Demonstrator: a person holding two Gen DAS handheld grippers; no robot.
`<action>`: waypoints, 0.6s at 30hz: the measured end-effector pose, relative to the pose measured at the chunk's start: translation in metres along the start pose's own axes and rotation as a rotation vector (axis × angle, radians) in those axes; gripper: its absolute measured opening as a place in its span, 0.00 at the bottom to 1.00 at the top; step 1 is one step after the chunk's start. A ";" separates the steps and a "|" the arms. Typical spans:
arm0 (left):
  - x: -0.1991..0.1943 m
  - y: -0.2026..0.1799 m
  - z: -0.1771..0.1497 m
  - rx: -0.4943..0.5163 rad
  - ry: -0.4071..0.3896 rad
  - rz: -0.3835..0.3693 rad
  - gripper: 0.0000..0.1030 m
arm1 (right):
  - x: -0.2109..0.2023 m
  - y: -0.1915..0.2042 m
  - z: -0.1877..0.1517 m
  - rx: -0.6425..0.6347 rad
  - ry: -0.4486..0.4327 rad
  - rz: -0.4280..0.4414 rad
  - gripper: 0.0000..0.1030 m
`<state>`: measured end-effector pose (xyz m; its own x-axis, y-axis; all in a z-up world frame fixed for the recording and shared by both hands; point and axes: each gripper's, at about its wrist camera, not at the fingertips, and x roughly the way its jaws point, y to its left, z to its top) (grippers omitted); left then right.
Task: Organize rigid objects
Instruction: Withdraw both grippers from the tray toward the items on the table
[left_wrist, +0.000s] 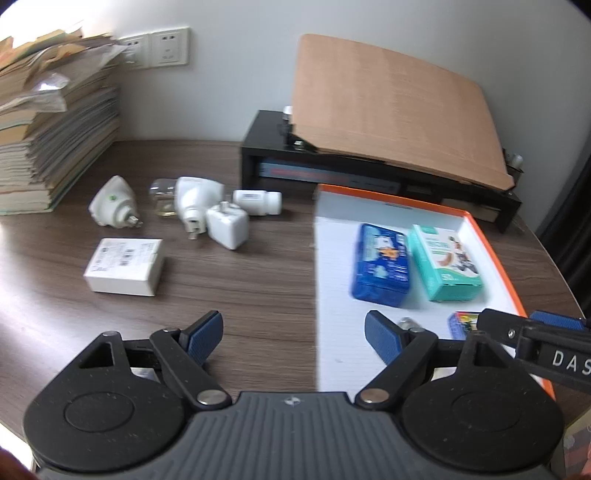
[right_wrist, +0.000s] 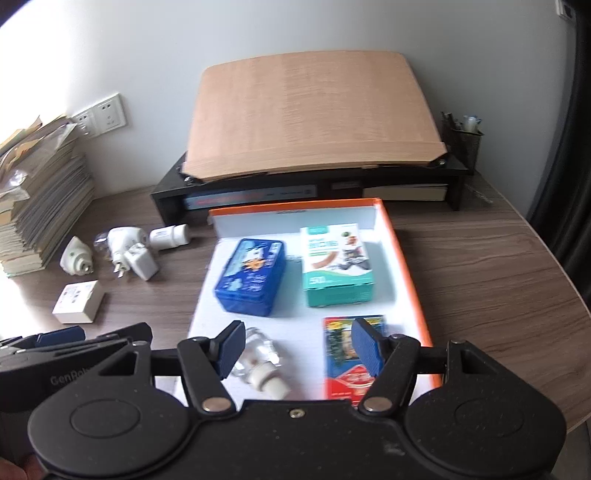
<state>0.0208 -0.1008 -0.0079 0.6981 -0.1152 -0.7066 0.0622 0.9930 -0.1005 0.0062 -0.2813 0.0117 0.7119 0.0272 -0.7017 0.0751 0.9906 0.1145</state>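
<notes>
An orange-rimmed white tray holds a blue tin, a teal box, a red card pack and a small clear bottle lying on its side. My right gripper hovers open over the tray's near end, its pads apart from the bottle and the pack. My left gripper is open and empty over the table at the tray's left edge. On the table to the left lie a white box, white plug adapters, a white bottle and a cone-shaped plug.
A black desk riser with a tilted wooden board stands behind the tray. A tall stack of books and papers fills the far left. A mesh pen holder sits at the back right. The table's rounded edge runs along the right.
</notes>
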 end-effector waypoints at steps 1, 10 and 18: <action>0.000 0.005 0.000 -0.004 0.001 0.006 0.84 | 0.001 0.005 -0.001 -0.003 0.003 0.005 0.75; -0.001 0.055 0.008 -0.044 -0.001 0.058 0.84 | 0.016 0.062 0.003 -0.062 0.023 0.058 0.75; 0.004 0.090 0.010 -0.070 0.012 0.088 0.84 | 0.032 0.098 0.005 -0.103 0.046 0.082 0.75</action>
<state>0.0365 -0.0119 -0.0127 0.6904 -0.0286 -0.7229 -0.0493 0.9950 -0.0865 0.0400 -0.1838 0.0040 0.6797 0.1125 -0.7248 -0.0558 0.9932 0.1019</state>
